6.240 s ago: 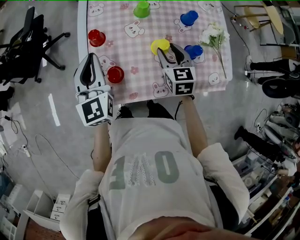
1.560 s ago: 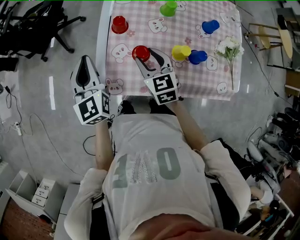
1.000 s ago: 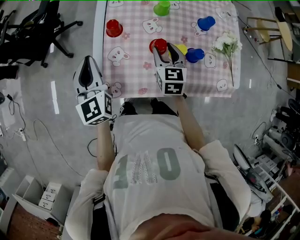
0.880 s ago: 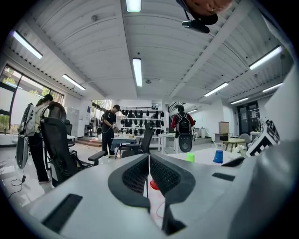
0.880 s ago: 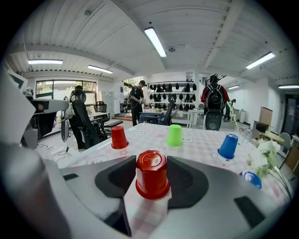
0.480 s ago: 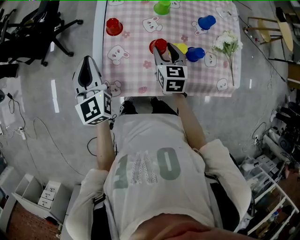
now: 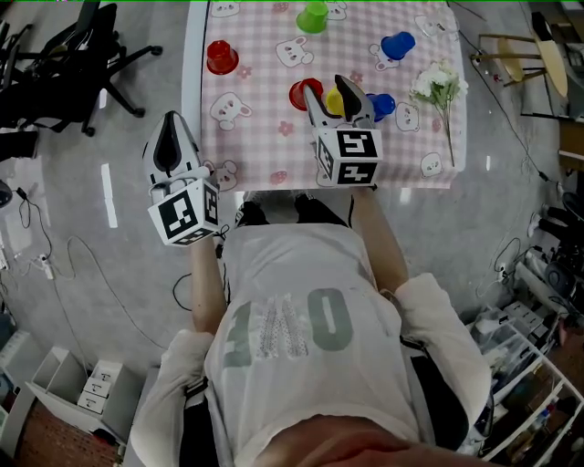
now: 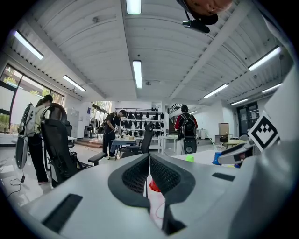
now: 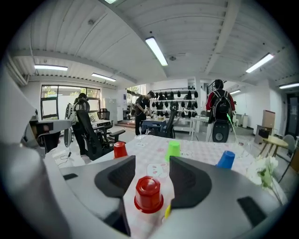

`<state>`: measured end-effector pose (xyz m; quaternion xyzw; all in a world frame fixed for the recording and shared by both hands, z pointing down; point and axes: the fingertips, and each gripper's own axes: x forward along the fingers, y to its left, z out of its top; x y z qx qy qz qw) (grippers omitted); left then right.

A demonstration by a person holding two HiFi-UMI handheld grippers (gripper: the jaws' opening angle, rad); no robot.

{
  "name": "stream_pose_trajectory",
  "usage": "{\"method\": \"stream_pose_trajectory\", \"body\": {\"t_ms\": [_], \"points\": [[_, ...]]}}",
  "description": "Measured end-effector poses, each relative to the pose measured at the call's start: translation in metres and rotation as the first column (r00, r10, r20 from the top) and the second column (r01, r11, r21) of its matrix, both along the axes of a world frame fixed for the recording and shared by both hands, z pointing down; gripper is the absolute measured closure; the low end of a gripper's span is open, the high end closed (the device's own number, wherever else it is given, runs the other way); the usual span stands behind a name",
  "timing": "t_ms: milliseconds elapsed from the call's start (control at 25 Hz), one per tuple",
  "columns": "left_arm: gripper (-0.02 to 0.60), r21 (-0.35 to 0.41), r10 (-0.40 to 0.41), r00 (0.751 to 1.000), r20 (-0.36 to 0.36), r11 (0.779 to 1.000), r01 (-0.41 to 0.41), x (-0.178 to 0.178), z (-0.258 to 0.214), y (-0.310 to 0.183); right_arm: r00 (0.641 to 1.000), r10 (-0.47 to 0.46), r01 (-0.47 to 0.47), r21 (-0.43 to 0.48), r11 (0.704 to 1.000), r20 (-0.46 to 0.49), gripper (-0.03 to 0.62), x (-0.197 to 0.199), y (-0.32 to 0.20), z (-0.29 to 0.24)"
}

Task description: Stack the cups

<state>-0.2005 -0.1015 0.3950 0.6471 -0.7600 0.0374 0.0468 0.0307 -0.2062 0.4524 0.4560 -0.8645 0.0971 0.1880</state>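
**Right gripper opening around a red cup; left gripper shut beside the table**

The right gripper (image 9: 152, 170) has its jaws wide and opening. In its own view a red cup (image 9: 148, 193) stands upside down in the gap between them, clear of both pads. A sliver of a yellow cup (image 9: 167, 212) shows low beside the right-hand jaw. From the head view the right gripper (image 7: 333, 98) reaches over the near middle of the table (image 7: 255, 146), which carries a pink checked cloth with rabbit prints. There the red cup (image 7: 304, 91) is just at the gripper's left finger and the yellow cup (image 7: 334, 100) shows between the fingers. A blue cup (image 7: 380, 106) sits just to the right of them.

Further out stand a second red cup (image 7: 220, 57) near the left edge, a green cup (image 7: 313, 16) at the far side and a second blue cup (image 7: 397, 44) to the far right. A bunch of white flowers (image 7: 436, 87) lies along the right edge.

The left gripper (image 8: 148, 161) has its jaws pressed together with nothing in them. In the head view the left gripper (image 7: 171, 128) hangs off the table's left side, over the floor (image 7: 119, 119).
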Motion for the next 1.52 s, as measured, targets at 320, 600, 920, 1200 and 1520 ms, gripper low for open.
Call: {"method": "stream_pose_trajectory", "body": {"t_ms": [320, 600, 920, 1200, 1520], "points": [[0.552, 0.000, -0.021, 1.000, -0.009, 1.000, 0.021, -0.005, 0.005, 0.005, 0.997, -0.073, 0.075, 0.037, 0.997, -0.037, 0.372, 0.005, -0.049, -0.045], [0.552, -0.006, -0.020, 1.000, 0.021, 1.000, 0.020, -0.002, 0.013, 0.006, 0.972, -0.163, 0.158, -0.039, 0.987, -0.171, 0.339, -0.001, -0.123, -0.015], [0.552, -0.044, -0.028, 1.000, 0.014, 0.999, 0.029, -0.011, 0.019, 0.005, 0.977, -0.167, 0.133, -0.236, 0.963, -0.130, 0.339, -0.023, -0.183, 0.039], [0.552, -0.078, -0.056, 0.998, 0.004, 0.995, 0.056, -0.018, 0.030, 0.005, 0.967, -0.150, 0.093, -0.262, 0.961, -0.208, 0.339, -0.019, -0.207, 0.063], [0.552, -0.088, -0.067, 0.998, 0.006, 0.994, 0.068, -0.022, 0.031, 0.007, 0.962, -0.169, 0.109, -0.268, 0.957, -0.213, 0.391, -0.020, -0.208, 0.065]]}}
